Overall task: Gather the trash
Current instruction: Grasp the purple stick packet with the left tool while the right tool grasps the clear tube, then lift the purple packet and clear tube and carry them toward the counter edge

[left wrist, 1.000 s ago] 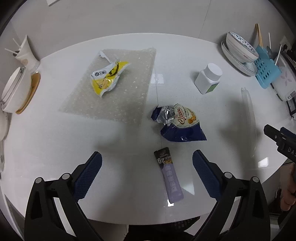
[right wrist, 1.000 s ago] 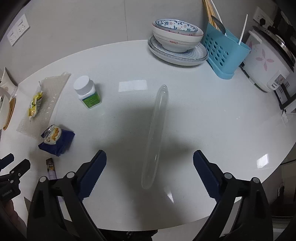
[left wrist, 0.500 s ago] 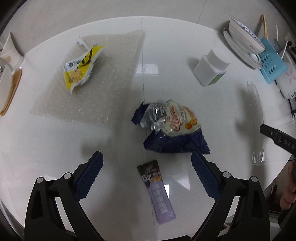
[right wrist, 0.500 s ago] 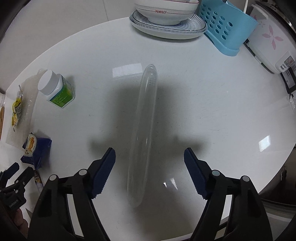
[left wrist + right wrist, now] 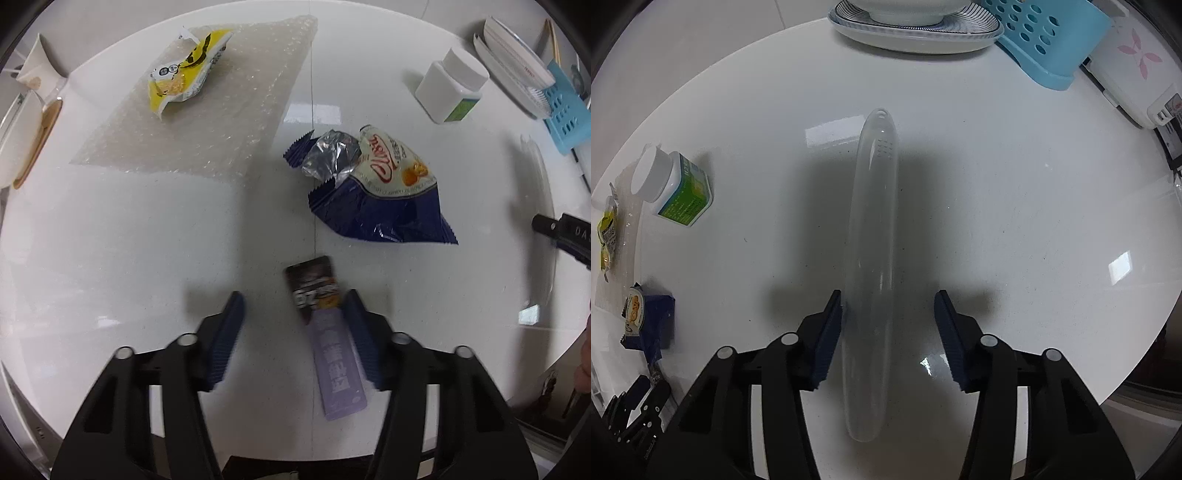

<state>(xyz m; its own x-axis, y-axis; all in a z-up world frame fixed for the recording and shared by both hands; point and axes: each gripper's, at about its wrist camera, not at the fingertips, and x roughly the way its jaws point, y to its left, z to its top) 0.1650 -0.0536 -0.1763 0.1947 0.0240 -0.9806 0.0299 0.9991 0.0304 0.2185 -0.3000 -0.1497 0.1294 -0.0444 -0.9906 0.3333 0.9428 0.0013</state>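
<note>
A: Where is the left gripper (image 5: 293, 301)?

B: Low over the white table (image 5: 129, 236), jaws just closing around a flat purple-and-black sachet wrapper (image 5: 327, 336), which lies against the right pad; the left pad stands clear, nothing clamped.

A: And the right gripper (image 5: 888, 302)?

B: Also closing, astride a long clear plastic tube (image 5: 871, 258). Its left pad seems to touch it; the right pad is apart.
</note>
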